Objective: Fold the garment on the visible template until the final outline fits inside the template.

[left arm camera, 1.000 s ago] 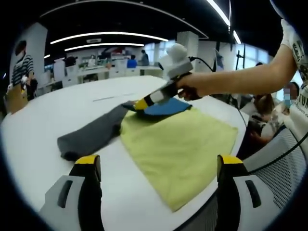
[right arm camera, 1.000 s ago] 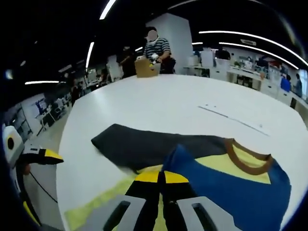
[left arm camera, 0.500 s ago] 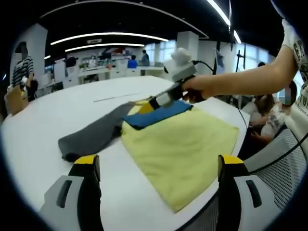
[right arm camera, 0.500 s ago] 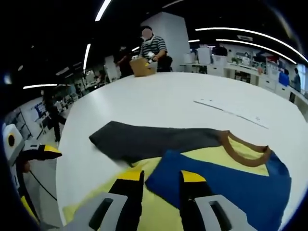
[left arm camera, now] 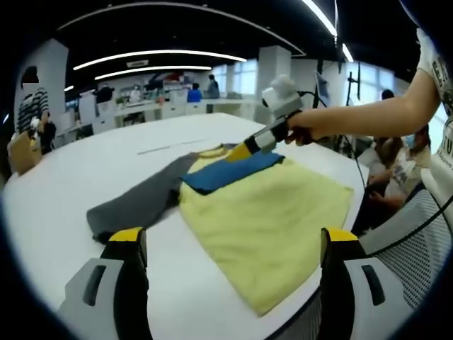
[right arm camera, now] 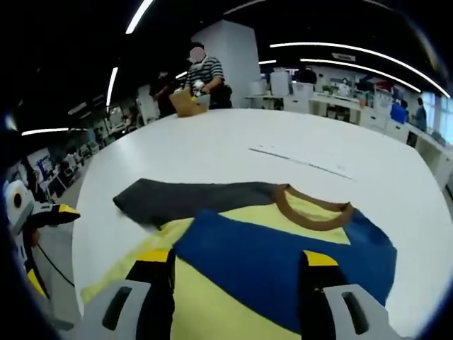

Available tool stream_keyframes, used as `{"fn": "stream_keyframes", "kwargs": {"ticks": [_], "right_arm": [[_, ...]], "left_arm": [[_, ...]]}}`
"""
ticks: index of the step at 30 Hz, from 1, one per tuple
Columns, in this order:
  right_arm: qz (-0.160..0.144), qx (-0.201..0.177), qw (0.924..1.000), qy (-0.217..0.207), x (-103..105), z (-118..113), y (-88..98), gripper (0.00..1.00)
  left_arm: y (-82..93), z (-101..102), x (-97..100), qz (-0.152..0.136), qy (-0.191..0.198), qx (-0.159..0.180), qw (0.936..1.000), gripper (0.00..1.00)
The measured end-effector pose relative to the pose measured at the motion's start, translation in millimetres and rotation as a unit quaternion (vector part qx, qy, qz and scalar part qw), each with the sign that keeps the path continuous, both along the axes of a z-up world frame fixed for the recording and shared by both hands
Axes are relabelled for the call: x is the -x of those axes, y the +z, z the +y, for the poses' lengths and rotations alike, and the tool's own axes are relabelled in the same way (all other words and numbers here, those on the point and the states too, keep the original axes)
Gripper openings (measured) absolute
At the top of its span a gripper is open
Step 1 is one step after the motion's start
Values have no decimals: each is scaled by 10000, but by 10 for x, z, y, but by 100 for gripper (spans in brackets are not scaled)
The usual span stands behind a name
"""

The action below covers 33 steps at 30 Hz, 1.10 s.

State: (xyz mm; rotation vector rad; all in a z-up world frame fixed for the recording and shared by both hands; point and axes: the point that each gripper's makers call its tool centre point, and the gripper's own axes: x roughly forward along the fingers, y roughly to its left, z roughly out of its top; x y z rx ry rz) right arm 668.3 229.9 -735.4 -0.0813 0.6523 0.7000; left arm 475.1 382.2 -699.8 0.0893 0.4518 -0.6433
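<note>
Yellow-tipped jaws of the left gripper (left arm camera: 230,248) stand wide apart at the near edge of the white table (left arm camera: 71,177), holding nothing, well short of the cloth. Just beyond them lies the one garment (left arm camera: 262,212): a yellow-green body spread flat, its near corner reaching almost to the table's curved rim on the side where a mesh chair (left arm camera: 417,234) stands. One blue sleeve (left arm camera: 230,170) is folded across the top of the yellow panel; the other sleeve, dark grey (left arm camera: 134,202), stretches out flat over bare tabletop away from the body. A brown collar (right arm camera: 311,212) rings the neck opening at the far end.

In the right gripper view the right gripper (right arm camera: 237,265) hangs just above the blue sleeve with its jaws parted and empty, one over the sleeve's edge, the other over the blue. From the left gripper view the same tool sits at the garment's far end in the person's hand (left arm camera: 301,131).

Past the garment the tabletop is broad and bare apart from a thin pale strip (right arm camera: 297,159) lying well beyond the collar. Farther off, a person in a striped shirt (right arm camera: 202,71) stands by a cardboard box (right arm camera: 182,104) near the table's far rim.
</note>
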Motion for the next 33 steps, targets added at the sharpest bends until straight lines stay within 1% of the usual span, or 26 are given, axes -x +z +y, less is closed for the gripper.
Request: {"fn": "stream_keyframes", "kwargs": {"ticks": [2,5,8,9,12,18,23,26,28,29,33], "right_arm": [[-15,22,10000,-33,21,-97,18,75],[-40,102,9999,-86,65,-241,46,77],[-62,143,9998,-122,63,-374,58,75],[-93,266,9995,-117,70,-473,48,76],[-82,341,9993,-135,89,-610,29,75],[58,412,9985,-369,145,-983,-53,74],[192,446,9975,-517,214,-1216,-121,72],[250,536,9967,-564,251,-1319,-168,69],[256,604,9961,-587,255,-1399,-209,65],[244,636,9959,-589,258,-1423,-223,62],[196,873,9936,-685,289,-1579,-323,45]], "left_arm": [[1,2,-1,-9,-19,-13,10000,99],[8,-6,5,-10,-36,-12,10000,99],[17,-15,11,-3,-28,8,10000,99],[12,-6,12,0,-29,0,10000,99],[10,-4,24,8,-34,-29,10000,99],[11,16,21,9,-31,-53,10000,99],[8,6,15,10,-38,-60,10000,99],[-2,-18,23,27,-53,-62,10000,99],[-1,-41,30,39,-69,-71,9999,99],[0,-43,30,39,-72,-75,9999,99],[23,-38,21,11,-46,-65,10000,99]]}}
